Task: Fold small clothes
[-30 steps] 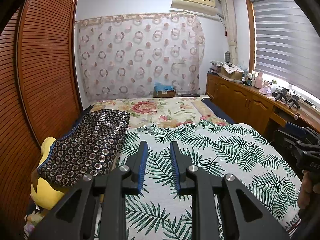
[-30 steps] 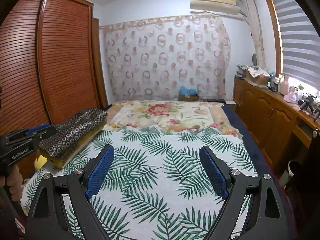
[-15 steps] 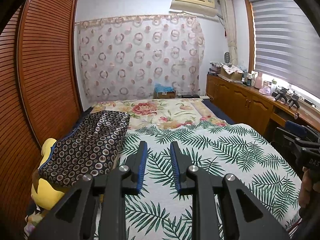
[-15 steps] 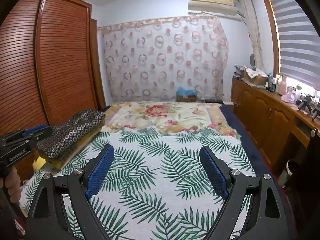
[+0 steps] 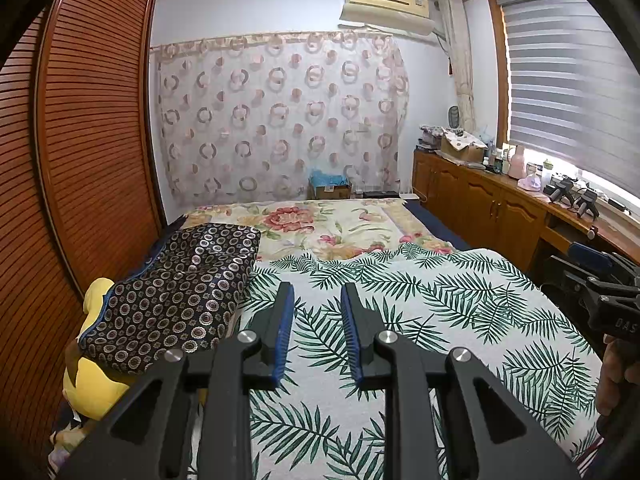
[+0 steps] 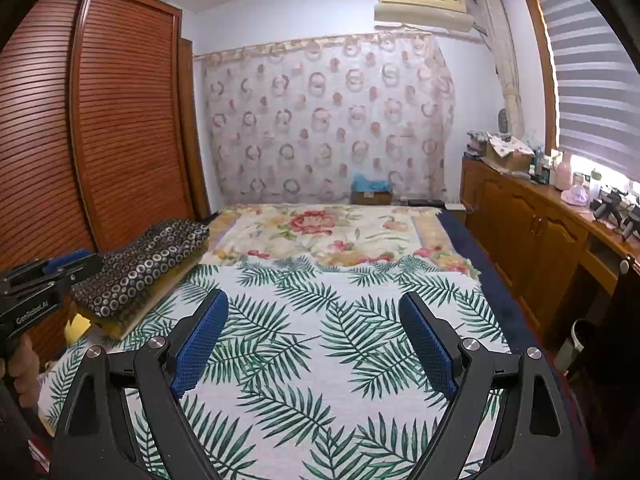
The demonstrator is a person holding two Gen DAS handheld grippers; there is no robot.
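Note:
No small garment shows in either view. A bed with a palm-leaf cover (image 5: 420,304) fills both views; it also shows in the right wrist view (image 6: 304,320). My left gripper (image 5: 316,300) is held above the cover, its jaws a narrow gap apart with nothing between them. My right gripper (image 6: 314,312) is wide open and empty above the cover. Each gripper shows at the edge of the other's view: the right one (image 5: 608,296) and the left one (image 6: 36,292).
A dark circle-patterned cushion (image 5: 176,296) lies at the bed's left edge over a yellow soft toy (image 5: 92,384). A floral sheet (image 6: 320,232) covers the far half. A louvred wardrobe (image 5: 88,140) stands left; wooden cabinets (image 6: 536,232) line the right wall.
Both grippers have tilted slightly, shifting the views a little. Jaw openings are unchanged.

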